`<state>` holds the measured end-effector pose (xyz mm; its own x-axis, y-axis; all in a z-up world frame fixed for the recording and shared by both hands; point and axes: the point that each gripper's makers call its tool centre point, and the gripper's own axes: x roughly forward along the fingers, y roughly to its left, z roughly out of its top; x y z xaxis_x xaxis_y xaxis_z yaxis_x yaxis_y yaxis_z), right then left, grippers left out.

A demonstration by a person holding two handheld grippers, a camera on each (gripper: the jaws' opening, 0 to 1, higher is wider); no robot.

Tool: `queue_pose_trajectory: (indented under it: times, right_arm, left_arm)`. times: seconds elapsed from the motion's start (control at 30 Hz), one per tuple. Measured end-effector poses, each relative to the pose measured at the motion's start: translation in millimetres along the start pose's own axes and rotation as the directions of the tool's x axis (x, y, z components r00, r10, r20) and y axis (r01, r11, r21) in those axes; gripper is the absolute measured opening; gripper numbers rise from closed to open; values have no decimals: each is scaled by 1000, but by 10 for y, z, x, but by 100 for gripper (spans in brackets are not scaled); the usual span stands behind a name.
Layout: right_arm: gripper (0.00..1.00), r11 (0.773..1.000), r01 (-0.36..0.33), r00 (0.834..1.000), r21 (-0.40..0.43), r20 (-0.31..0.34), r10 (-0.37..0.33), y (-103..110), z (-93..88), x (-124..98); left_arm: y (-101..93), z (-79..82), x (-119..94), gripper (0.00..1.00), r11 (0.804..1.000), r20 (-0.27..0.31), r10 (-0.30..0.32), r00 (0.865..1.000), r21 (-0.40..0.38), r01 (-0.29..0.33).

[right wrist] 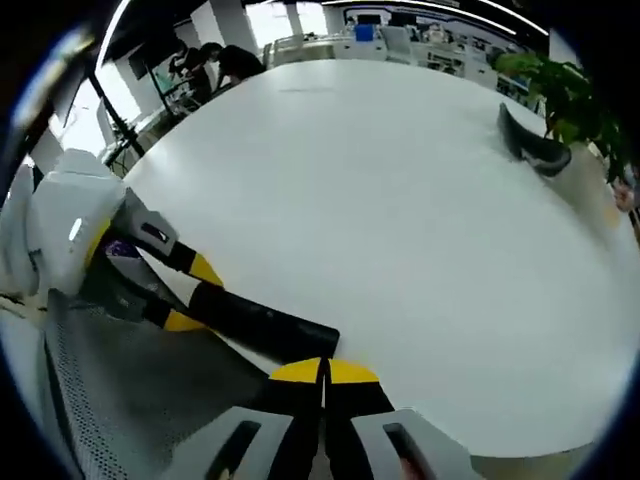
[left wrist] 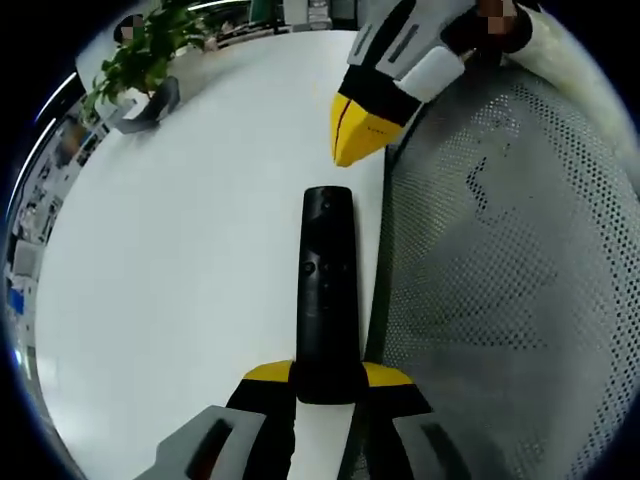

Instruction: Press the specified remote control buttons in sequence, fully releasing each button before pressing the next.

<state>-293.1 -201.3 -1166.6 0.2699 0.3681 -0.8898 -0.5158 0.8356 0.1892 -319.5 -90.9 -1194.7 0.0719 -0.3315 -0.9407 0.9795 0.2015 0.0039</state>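
Remote (left wrist: 328,290): black and slim, held out over the near edge of the white table (left wrist: 190,260), with a mesh chair back (left wrist: 510,280) just beside it. I see it in the right gripper view too (right wrist: 262,325), running in from the left.

Left gripper (left wrist: 328,378): my yellow-tipped jaws are clamped on the remote's near end, one tip on each side, so the remote points forward and away from me.

Right gripper (right wrist: 323,372): the two yellow tips are pressed together with nothing between them, making one blunt point. In the left gripper view it (left wrist: 358,130) sits just beyond the remote's far end, tip aimed down toward it but apart from it.

Buttons: a few small ones show near the remote's middle; I cannot read which is which, as the lens blurs them.

Progress: as I judge it, the holding part is done and the pointer is ready. No button is being pressed at this moment. I can't tell how many presses of the sequence are done.

Left to do: bring the closed tip down on the wanted button, lift fully clear, then go to the next.

Background: a potted plant (left wrist: 140,55) and a dark curved object (right wrist: 530,140) sit far across the table.
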Motion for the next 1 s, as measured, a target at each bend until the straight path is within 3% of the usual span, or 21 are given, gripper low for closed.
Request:
queue_pose_trajectory:
  times: [0.2, 0.43, 0.5, 0.57, 0.63, 0.87, 1.0]
  right_arm:
    - [0, 995, -82, 996, 51, -13, 83, 84, -1, 39]
    - [0, 988, -116, 993, 97, -12, 118, 125, 59, 139]
    - [0, 991, -95, 994, 92, -37, 98, 122, 20, 197]
    - [0, 996, -31, 996, 86, -75, 37, 63, -50, 202]
    - [0, 996, -64, 996, 63, -53, 68, 151, -41, 330]
    - [0, 981, -91, 994, 172, -36, 99, 73, -24, 236]
    - [0, 973, -100, 993, 207, -32, 109, 53, -33, 213]
  left_arm:
    - [-26, 2, -3, 23, 1000, 18, 9, 1000, 0, -9]
    - [-28, 4, -5, 23, 1000, 49, 11, 999, -15, -10]
    - [-31, 4, -5, 23, 1000, 54, 12, 998, -16, -11]
    - [-31, 4, -5, 23, 1000, 60, 13, 998, -17, -12]
    - [-30, 3, -6, 23, 1000, 69, 15, 998, -22, -13]
    - [-19, -2, -12, 23, 998, 132, 17, 991, -64, -9]
    - [-18, 9, -18, 23, 994, 195, 32, 980, -109, -11]
